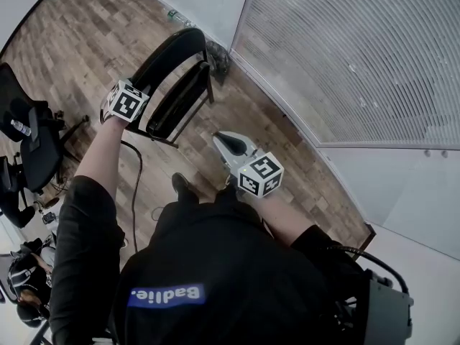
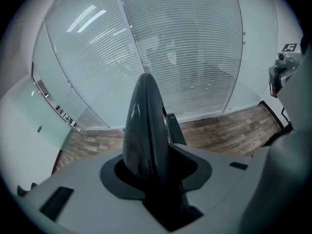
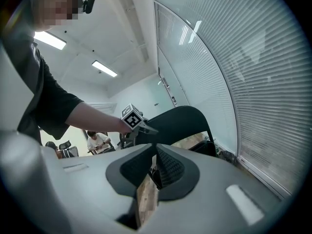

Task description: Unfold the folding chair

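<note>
A black folding chair (image 1: 176, 85) stands folded on the wood floor, close to the glass wall. My left gripper (image 1: 146, 118) is at the top of its backrest. In the left gripper view the backrest's rounded black edge (image 2: 146, 121) fills the gap between the jaws, and my left gripper (image 2: 148, 147) is shut on it. My right gripper (image 1: 224, 139) hangs to the right of the chair, apart from it. In the right gripper view my right gripper (image 3: 156, 155) is shut with nothing between its pads; the backrest (image 3: 183, 123) and the left gripper's marker cube (image 3: 131, 117) lie ahead of it.
A glass wall with blinds (image 1: 345, 56) runs along the right, behind the chair. Black office chairs (image 1: 29, 146) stand at the left. A dark cable (image 1: 136, 182) trails across the floor. A seated person (image 3: 97, 141) is far off in the room.
</note>
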